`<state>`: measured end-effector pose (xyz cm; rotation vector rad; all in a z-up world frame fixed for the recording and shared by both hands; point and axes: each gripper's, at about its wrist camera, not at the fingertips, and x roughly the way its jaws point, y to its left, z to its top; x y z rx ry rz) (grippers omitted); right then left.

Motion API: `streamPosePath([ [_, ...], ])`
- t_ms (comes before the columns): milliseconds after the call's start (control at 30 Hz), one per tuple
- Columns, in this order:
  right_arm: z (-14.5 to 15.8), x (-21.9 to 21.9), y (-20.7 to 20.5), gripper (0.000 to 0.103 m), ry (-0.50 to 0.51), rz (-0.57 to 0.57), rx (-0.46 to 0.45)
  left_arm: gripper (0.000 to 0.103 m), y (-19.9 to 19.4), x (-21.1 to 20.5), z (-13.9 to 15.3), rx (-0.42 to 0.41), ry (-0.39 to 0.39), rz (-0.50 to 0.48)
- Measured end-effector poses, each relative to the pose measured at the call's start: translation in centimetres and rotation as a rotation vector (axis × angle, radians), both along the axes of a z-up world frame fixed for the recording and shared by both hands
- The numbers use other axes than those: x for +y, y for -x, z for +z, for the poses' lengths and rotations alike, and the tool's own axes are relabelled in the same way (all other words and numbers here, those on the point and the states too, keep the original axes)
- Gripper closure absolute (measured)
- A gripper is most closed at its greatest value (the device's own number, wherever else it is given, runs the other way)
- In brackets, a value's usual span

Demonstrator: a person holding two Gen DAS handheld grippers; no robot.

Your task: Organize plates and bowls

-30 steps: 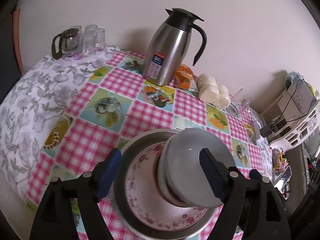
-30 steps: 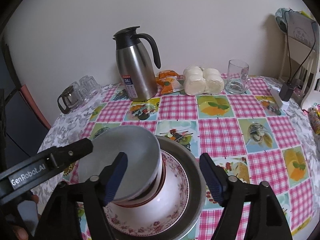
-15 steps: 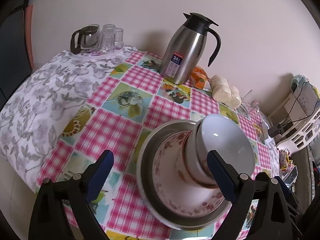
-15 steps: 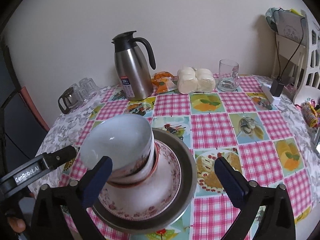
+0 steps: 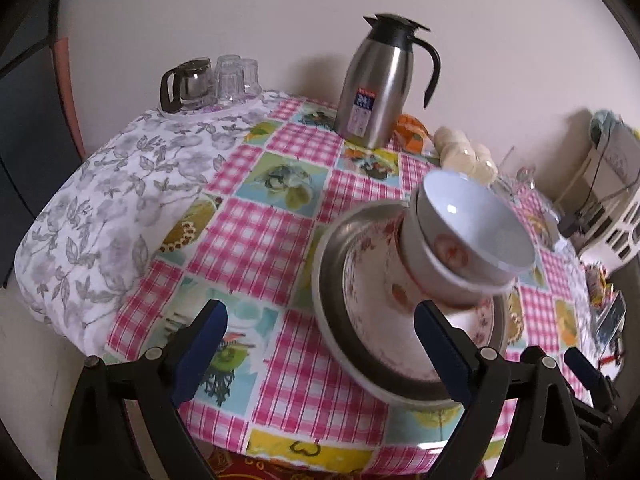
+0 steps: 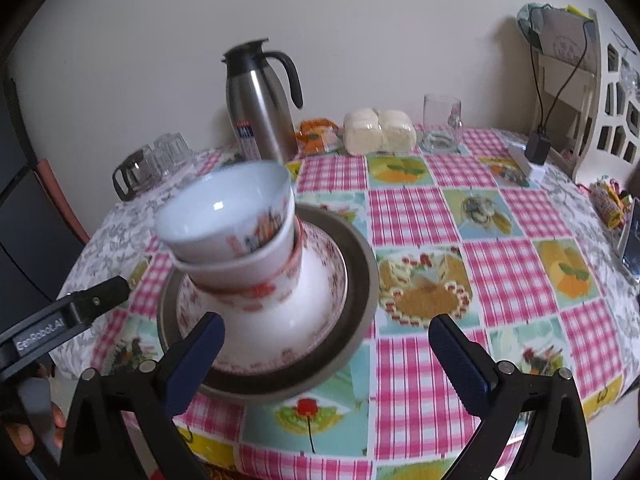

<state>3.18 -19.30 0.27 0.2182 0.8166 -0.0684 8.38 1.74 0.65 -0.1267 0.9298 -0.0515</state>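
Item: two nested white floral bowls (image 6: 236, 232) on floral plate (image 6: 316, 300), in grey metal dish (image 6: 360, 280). Left gripper (image 5: 320, 332) and right gripper (image 6: 326, 340): jaws just opened wide, empty. Advice: withdraw level, clear of stack.

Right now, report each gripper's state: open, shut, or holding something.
Left gripper: open, jaws have just been opening, holding nothing.
Right gripper: open, jaws have just been opening, holding nothing; the bowl stack sits free on its plate.

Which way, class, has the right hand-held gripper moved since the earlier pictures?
Yes. The right hand-held gripper backed away from the stacked bowls, jaws just opened, nothing between them.
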Motion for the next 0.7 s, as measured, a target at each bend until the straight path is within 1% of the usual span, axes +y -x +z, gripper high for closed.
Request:
streamPosePath([
  [200, -1.0, -0.1, 1.0, 0.000, 0.014, -0.009, 0.024, 0.008, 1.3, -0.5, -1.3, 0.043, -0.047, -0.016],
  [433, -1.6, -0.2, 1.9, 0.000, 0.020, -0.018, 0.044, 0.008, 2.8, -1.1, -1.6, 0.045, -0.112, -0.013],
  [567, -1.8, -0.4, 2.3, 0.000, 0.025, -0.023, 0.055, 0.008, 3.2, -1.1, -1.8, 0.057, -0.103, -0.011],
  [700, -1.9, -0.6, 2.5, 0.000, 0.025, -0.031, 0.058, 0.008, 3.5, -1.3, -1.8, 0.058, -0.133, -0.003],
])
